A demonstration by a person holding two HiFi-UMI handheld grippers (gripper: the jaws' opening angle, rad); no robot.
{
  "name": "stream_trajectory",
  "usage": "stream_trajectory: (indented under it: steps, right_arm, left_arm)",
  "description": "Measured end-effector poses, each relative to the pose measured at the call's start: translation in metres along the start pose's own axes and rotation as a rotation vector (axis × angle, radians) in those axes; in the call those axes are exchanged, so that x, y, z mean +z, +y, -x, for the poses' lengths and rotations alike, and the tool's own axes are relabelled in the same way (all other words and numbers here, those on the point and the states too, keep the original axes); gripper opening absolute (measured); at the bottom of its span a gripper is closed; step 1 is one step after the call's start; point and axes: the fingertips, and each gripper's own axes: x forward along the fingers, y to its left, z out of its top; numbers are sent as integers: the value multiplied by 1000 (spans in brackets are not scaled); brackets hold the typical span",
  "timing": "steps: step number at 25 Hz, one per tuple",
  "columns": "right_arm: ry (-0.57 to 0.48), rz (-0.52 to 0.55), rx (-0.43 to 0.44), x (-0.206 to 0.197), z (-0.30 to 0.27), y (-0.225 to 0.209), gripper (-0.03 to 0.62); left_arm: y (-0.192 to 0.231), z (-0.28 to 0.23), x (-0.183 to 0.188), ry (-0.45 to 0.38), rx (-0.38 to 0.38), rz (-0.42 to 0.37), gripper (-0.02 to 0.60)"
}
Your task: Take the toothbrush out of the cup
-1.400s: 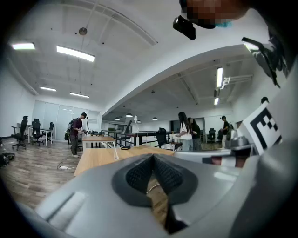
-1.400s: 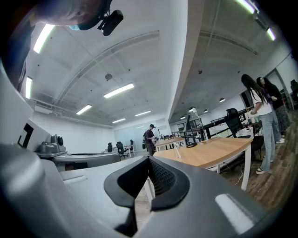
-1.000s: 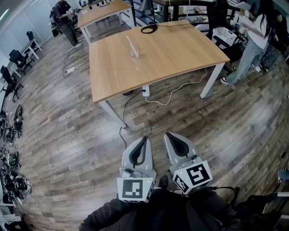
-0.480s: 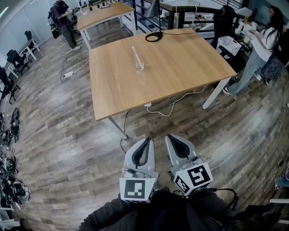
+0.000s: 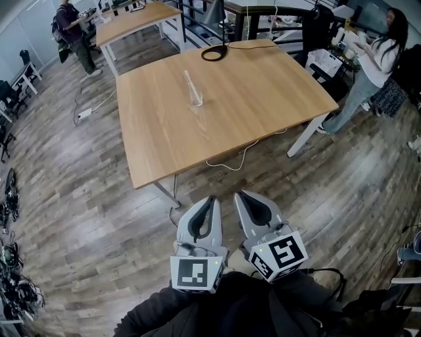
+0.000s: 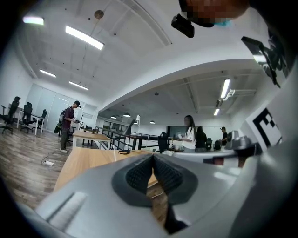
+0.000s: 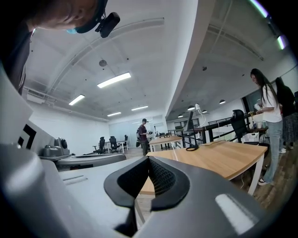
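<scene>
A clear cup [image 5: 197,99] stands on the wooden table [image 5: 263,92], with a white toothbrush [image 5: 189,81] leaning out of it toward the far left. Both grippers hang over the floor in front of the table's near edge, well short of the cup. My left gripper [image 5: 211,199] is shut with nothing in it, its pads meeting in the left gripper view [image 6: 152,156]. My right gripper [image 5: 239,195] is beside it, also shut and empty [image 7: 148,159]. The toothbrush shows as a thin white stick in the left gripper view [image 6: 114,153].
A coiled black cable [image 5: 214,52] lies at the table's far edge. A white cord [image 5: 230,161] trails on the floor under the table. A person [image 5: 378,59] stands at the right, another [image 5: 69,26] at the far left by a second table [image 5: 131,16].
Both grippers have moved forward together toward the table, which now lies a little closer and further left in the head view. Both stayed shut.
</scene>
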Motion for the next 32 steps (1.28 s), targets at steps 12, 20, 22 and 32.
stream_trajectory:
  steps: [12,20,22,32]
  right_arm:
    - [-14,4,-27,13,-32,-33,2]
    - [-4,-14,7,17,-68,-61,2]
    - [-6,-17,15,19,-77,-68,2]
    - [-30,-31,75,41,-125,-121,2]
  left_arm:
    - [17,-42,-1,19,-5,-18,8]
    - [29,-86,-1,64,32,-28,8]
    - [31,-98,2,52,37,-34,8]
    - [31,-171,19,34,74,-69,8]
